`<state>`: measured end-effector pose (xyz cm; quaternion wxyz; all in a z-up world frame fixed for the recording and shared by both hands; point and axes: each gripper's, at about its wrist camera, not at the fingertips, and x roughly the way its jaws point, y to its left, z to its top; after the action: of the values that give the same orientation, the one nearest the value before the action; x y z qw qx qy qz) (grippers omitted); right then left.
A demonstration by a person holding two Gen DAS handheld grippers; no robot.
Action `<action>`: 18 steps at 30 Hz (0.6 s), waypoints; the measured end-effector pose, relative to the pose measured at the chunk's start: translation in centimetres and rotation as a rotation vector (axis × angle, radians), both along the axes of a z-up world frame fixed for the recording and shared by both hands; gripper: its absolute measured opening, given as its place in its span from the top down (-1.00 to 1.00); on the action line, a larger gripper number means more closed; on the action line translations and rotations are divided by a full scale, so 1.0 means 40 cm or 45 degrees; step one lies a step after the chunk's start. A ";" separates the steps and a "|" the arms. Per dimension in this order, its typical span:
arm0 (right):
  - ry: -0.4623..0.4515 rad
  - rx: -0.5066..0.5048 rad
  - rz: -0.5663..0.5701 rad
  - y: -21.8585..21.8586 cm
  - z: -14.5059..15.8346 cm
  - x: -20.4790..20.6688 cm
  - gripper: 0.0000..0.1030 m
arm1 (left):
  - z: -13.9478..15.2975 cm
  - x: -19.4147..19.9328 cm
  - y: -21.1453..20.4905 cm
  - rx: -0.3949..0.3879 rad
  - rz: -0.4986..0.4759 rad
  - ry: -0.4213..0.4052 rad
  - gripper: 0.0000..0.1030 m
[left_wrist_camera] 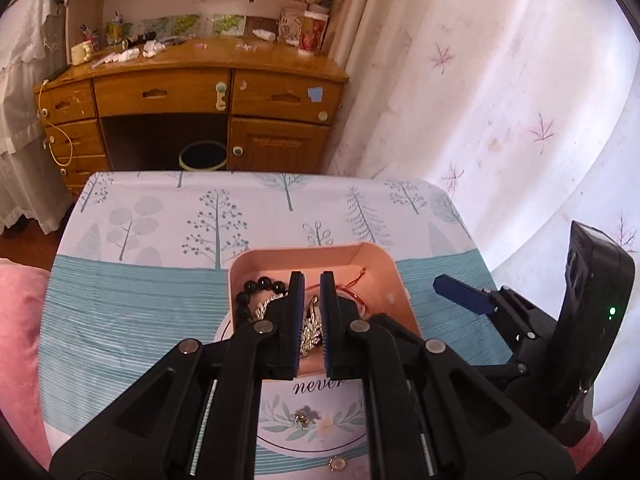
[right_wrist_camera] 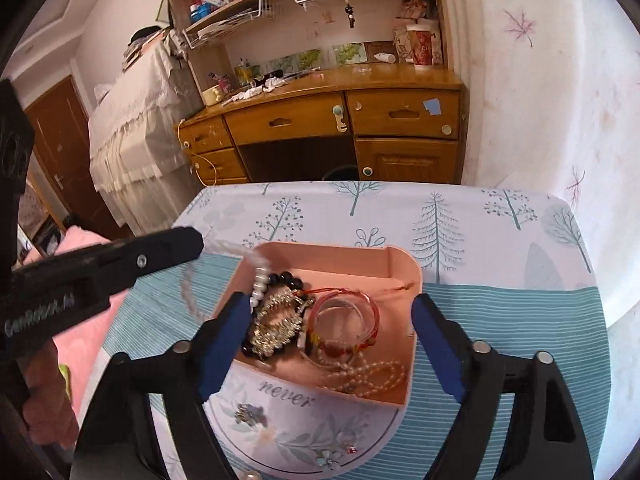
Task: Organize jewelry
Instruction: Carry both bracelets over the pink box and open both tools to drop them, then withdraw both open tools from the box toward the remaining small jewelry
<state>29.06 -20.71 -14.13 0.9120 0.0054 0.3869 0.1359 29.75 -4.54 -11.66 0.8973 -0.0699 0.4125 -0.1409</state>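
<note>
One pink box [right_wrist_camera: 404, 276] w/ tangled beads, pearls, red bangle [right_wrist_camera: 346, 322].

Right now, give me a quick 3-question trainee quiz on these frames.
1. True or false: the right gripper is shut.
2. Where does the red translucent bangle lie? A) in the pink rectangular box; B) on the tree-print tablecloth; C) on the wooden desk.
3. Fill in: the word printed on the white round floral mat in front of the box is ____.

Key: 1 false, it is wide open with a finger on either side of the box; 2 A; 3 never.
</note>
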 end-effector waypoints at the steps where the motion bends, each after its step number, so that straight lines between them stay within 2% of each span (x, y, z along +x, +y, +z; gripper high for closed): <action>1: 0.001 -0.012 0.005 -0.001 -0.007 0.001 -0.64 | -0.005 0.004 0.000 0.008 0.001 0.013 0.90; 7: 0.028 0.018 -0.029 -0.034 -0.019 -0.021 -0.63 | -0.026 -0.005 0.026 0.044 0.047 0.084 0.86; 8: 0.027 0.040 -0.030 -0.043 -0.020 -0.031 -0.63 | -0.034 -0.009 0.033 0.043 0.059 0.101 0.77; 10: 0.031 0.061 -0.044 -0.058 -0.018 -0.057 -0.64 | -0.042 -0.022 0.047 0.050 0.087 0.130 0.44; 11: 0.036 0.067 -0.055 -0.067 -0.020 -0.068 -0.64 | -0.046 -0.032 0.055 0.048 0.102 0.138 0.17; 12: 0.043 0.077 -0.063 -0.077 -0.023 -0.083 -0.64 | -0.048 -0.043 0.062 0.046 0.112 0.137 0.04; 16: 0.077 0.088 -0.108 -0.108 -0.046 -0.157 -0.64 | -0.062 -0.088 0.075 0.048 0.090 0.166 0.01; 18: 0.094 0.070 -0.165 -0.122 -0.060 -0.197 -0.64 | -0.073 -0.113 0.075 0.078 0.079 0.182 -0.08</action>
<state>21.18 -25.59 -16.52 0.9036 0.0604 0.4151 0.0868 25.23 -1.56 -14.59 0.8711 -0.0649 0.4774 -0.0950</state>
